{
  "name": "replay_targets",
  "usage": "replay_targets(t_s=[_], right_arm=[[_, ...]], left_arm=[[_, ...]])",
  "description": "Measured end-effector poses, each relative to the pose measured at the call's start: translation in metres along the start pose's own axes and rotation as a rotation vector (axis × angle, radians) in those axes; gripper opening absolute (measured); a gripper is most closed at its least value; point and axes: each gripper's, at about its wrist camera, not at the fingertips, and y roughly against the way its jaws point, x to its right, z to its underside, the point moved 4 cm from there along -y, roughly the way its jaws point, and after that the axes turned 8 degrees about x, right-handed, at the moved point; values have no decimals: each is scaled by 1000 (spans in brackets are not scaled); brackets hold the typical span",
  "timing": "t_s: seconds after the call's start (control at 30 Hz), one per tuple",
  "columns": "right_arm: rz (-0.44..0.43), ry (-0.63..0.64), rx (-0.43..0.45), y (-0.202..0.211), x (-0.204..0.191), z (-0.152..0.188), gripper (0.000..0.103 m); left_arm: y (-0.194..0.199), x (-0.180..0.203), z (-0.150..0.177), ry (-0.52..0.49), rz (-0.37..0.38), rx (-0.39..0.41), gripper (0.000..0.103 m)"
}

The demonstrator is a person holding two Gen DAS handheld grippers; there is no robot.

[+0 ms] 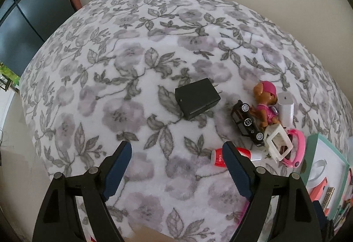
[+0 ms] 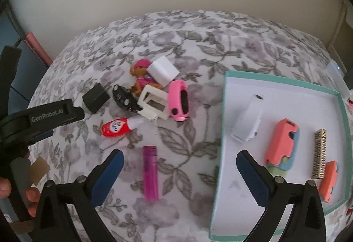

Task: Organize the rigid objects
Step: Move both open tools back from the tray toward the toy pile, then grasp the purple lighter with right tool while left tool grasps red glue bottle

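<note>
Both grippers (image 1: 176, 151) (image 2: 179, 161) wide, empty | red tube (image 1: 218, 157) partly hidden | tray (image 2: 284, 84) cropped

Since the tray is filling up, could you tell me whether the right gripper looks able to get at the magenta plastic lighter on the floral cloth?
Probably yes: the right gripper is open, and the magenta plastic lighter lies alone between its fingers, nothing covering it.

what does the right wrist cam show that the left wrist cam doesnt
Only the right wrist view shows the magenta lighter on the blanket, and the white case and gold bar inside the tray.

Only the left wrist view shows the dark cabinet off to the side.

Both show the black charger, the toy dog, the black toy car, the pink toy car, the red bottle and the teal-rimmed tray.
</note>
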Motion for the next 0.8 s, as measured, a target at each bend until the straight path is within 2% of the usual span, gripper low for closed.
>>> replay_targets(t_s=[0.3, 0.67, 0.8], right_arm=[[-11, 67, -90, -29, -25, 17, 102], [-4, 120, -197, -54, -36, 42, 75], [15, 135, -197, -55, -38, 45, 68]], left_arm=[[-20, 3, 8, -7, 30, -73, 85], [-33, 22, 11, -41, 82, -111, 85], [-34, 29, 11, -48, 109, -115, 85]])
